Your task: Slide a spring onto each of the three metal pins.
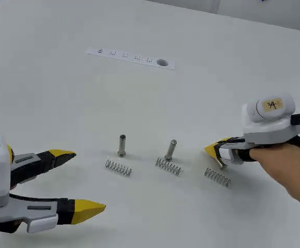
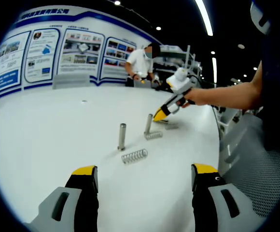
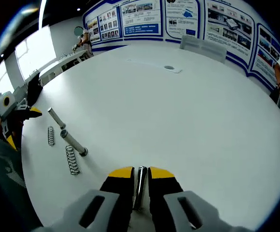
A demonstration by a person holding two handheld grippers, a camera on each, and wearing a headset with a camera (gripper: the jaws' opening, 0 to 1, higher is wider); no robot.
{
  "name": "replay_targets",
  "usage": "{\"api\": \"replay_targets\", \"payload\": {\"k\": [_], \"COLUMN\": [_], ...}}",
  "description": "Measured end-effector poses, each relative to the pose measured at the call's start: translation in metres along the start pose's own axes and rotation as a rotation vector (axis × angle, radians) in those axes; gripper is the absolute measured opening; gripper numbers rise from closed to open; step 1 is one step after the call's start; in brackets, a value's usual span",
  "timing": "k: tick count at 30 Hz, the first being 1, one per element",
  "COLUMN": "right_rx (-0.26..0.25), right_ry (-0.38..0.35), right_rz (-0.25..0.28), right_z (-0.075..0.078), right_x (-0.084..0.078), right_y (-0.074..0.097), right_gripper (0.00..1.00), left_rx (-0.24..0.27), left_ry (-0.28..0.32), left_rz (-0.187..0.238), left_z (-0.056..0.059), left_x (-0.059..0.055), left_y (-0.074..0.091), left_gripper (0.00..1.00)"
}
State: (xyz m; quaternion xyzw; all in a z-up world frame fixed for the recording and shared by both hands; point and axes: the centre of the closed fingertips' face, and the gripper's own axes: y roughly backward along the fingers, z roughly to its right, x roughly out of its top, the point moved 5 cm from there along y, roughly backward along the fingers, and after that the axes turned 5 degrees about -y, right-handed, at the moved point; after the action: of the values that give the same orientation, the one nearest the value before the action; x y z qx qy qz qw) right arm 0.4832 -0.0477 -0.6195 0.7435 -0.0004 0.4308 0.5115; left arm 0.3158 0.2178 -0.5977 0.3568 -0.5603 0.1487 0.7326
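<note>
Your yellow-tipped left gripper gapes empty; your right gripper pinches a grey metal pin, which may twist loose.

White tabletop bearing a flat white socket strip at 12 o'clock in the head view, with a round port at its 3 o'clock end. Left gripper view: wall display panels at 10 o'clock, a white-shirted person at 12 o'clock, a ceiling light strip at 1 o'clock.

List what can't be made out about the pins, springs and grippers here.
Third pin: right gripper view, much of it hidden by the right gripper's jaws.
Third spring: left gripper view, too small and blurred to judge.
Left gripper: head view, body cut off by the left edge.
</note>
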Motion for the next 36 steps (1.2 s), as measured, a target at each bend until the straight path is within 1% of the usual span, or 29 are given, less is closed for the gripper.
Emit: {"api": "replay_targets", "payload": {"k": [4, 7, 10, 11, 16, 18, 20, 23, 24, 26, 30, 36], "right_rx": [-0.006, -0.006, -0.018, -0.021, -0.032, -0.032, -0.029, -0.037, -0.036, -0.025, -0.034, -0.039], "right_ry": [0.003, 0.010, 0.066, 0.073, 0.071, 0.057, 0.037, 0.044, 0.040, 0.017, 0.023, 0.029], "right_rz": [-0.022, -0.027, -0.046, -0.051, -0.060, -0.062, -0.057, -0.051, -0.037, -0.021, 0.012, 0.041], "right_z": [0.002, 0.002, 0.001, 0.000, 0.001, 0.002, 0.004, 0.003, 0.002, 0.002, -0.001, -0.007], "right_x": [-0.002, -0.002, -0.001, -0.001, -0.001, -0.001, -0.001, -0.002, -0.001, 0.001, 0.007, 0.004], "right_y": [-0.003, -0.002, -0.001, -0.002, -0.002, -0.002, -0.002, 0.000, 0.002, 0.008, 0.024, 0.037], "right_gripper": [0.11, 0.10, 0.09, 0.09, 0.09, 0.08, 0.08, 0.08, 0.08, 0.08, 0.08, 0.09], "left_rx": [0.004, 0.007, 0.006, 0.006, 0.004, 0.004, 0.003, 0.006, 0.007, 0.011, 0.014, 0.008], "left_ry": [0.003, 0.005, 0.005, 0.004, 0.000, -0.002, -0.006, -0.012, -0.014, -0.017, -0.023, -0.034], "left_rz": [0.001, 0.004, 0.004, 0.003, 0.005, 0.006, 0.006, 0.011, 0.014, 0.020, 0.019, 0.025], "left_z": [-0.001, -0.001, -0.001, -0.001, -0.001, -0.002, -0.002, -0.002, -0.002, -0.003, -0.004, 0.001], "left_x": [0.000, 0.000, 0.001, 0.001, 0.002, 0.003, 0.004, 0.007, 0.008, 0.011, 0.011, 0.015], "left_y": [0.001, 0.001, 0.001, 0.000, 0.000, -0.001, -0.001, 0.001, 0.002, 0.004, 0.006, 0.005], "left_gripper": [0.80, 0.80, 0.80, 0.80, 0.80, 0.80, 0.80, 0.80, 0.80, 0.80, 0.79, 0.79]}}
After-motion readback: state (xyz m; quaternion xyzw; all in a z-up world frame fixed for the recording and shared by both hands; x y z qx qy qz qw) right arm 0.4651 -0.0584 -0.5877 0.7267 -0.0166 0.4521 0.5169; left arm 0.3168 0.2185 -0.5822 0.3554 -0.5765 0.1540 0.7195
